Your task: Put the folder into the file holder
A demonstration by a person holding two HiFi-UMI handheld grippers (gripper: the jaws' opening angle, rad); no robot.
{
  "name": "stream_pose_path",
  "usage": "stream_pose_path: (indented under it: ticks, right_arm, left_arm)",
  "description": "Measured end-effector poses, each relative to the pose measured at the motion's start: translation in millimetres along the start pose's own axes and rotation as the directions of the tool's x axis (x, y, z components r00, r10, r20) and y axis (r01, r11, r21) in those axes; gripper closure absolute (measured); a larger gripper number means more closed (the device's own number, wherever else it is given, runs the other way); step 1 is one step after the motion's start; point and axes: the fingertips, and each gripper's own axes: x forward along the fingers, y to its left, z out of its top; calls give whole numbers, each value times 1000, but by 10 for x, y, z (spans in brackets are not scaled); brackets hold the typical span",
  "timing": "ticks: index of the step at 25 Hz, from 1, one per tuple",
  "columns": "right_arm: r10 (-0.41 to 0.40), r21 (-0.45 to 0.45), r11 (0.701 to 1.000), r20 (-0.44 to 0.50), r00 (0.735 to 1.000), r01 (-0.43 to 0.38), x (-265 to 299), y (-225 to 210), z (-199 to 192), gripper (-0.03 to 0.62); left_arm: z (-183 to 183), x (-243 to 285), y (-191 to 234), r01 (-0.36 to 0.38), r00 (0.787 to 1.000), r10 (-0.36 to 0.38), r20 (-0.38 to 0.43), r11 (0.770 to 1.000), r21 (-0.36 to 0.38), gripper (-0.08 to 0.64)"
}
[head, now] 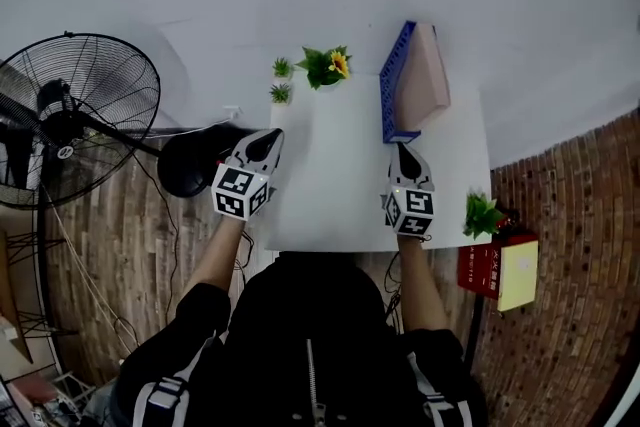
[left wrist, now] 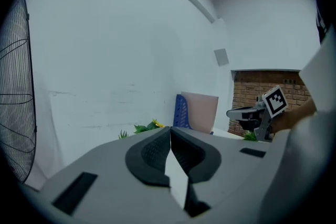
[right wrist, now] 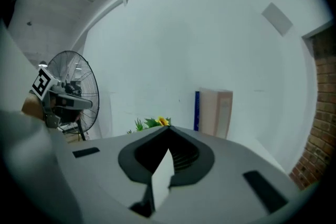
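Risk: we judge the folder (head: 424, 80) could topple or slide out, since it leans toward 3 o'clock, away from the one blue wall of the file holder (head: 392, 80) that we can see.
Cause: a knock from the right gripper (head: 403, 151), which sits just at 6 o'clock of the holder's near end, would likely do it; a forward push could shove the light holder along the table (head: 330, 190).
Second risk: we think a wide sweep toward 11 o'clock could catch the sunflower plant (head: 327, 65) near the table's far edge.
File holder: we see it at 1 o'clock on the white table, upright, with its long side running from 6 to 12 o'clock.
Contents: we see one pale pink folder in it and nothing else; we cannot tell how well its lower edge is seated.
Task thing: the folder is already in the holder, so we judge the task done or nearly done.
Left gripper (head: 268, 141): jaws pressed together with nothing between them, over the table's 9 o'clock edge, well apart from the holder.
Right gripper: jaws together and empty, touching neither folder nor holder.
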Motion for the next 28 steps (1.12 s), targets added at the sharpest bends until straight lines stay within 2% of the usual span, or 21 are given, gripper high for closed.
stream_pose_path:
  ticks: [7, 28]
  right_arm:
    - [18, 17, 1000, 83, 996, -19, -116, 131, 332, 583]
    - [-5, 42, 999, 86, 996, 1, -164, 30, 293, 583]
  left_arm:
    - [51, -6, 16, 9, 1000, -9, 10, 1000, 9, 535]
    - [10, 8, 35, 31, 999, -31, -12, 1000, 4, 535]
